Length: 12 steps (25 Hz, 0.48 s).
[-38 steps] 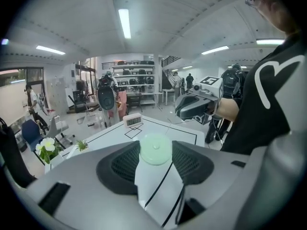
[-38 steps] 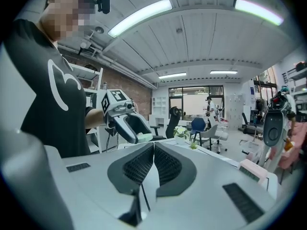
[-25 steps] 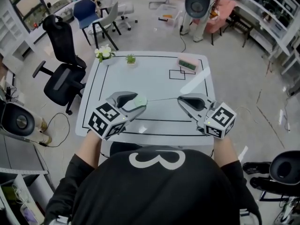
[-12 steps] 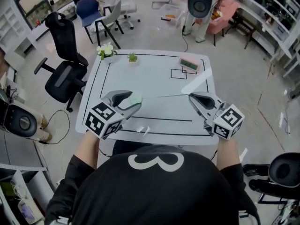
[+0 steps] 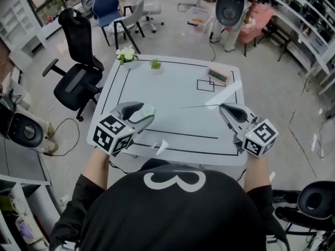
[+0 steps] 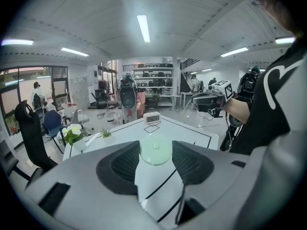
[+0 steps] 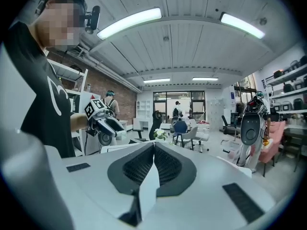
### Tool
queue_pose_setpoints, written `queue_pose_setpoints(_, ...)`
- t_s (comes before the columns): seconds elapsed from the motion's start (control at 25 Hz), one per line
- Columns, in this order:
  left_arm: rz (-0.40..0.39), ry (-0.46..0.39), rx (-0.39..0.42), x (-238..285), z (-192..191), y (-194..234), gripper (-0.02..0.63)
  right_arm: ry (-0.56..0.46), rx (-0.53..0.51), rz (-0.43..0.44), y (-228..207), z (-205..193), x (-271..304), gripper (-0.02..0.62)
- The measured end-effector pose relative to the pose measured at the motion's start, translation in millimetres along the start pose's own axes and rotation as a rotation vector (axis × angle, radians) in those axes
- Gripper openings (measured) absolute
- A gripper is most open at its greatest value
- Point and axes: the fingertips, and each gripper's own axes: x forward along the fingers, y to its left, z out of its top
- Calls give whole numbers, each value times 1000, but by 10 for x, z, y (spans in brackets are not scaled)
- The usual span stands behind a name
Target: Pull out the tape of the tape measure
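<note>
Open-plan lab, line-marked white table (image 5: 172,88), rolling office chairs (image 5: 78,82), stocked wall shelves (image 6: 158,78), ceiling strip lights (image 6: 143,28)

Glossy translucent plastic tape measure (image 6: 156,150), smooth matt table (image 5: 172,88).

White table (image 5: 172,90) w/ black lines: flower vase (image 5: 125,55), sm. green plant (image 5: 155,64) far edge; digital clock (image 5: 216,76) far-right.

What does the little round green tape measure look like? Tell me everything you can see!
The tape measure is a small round case, pale green and a bit see-through, like plastic, with a tiny dot in its middle. The left claw squeezes it by its sides, over the white table. A thin tape comes out of it and stretches straight across to the right claw, which is shut on its end. No numbers can be made out.
</note>
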Motion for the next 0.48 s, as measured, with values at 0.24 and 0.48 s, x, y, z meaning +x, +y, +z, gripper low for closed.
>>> queue_pose_setpoints(0.24,18,-4,6,11,37,67,213,-5,-9,-44,-124,-10,-94,17)
queue_pose_setpoints(0.48,31,10,14,4,41,111,213,-12,-14,-111,-284,-55,-275,17)
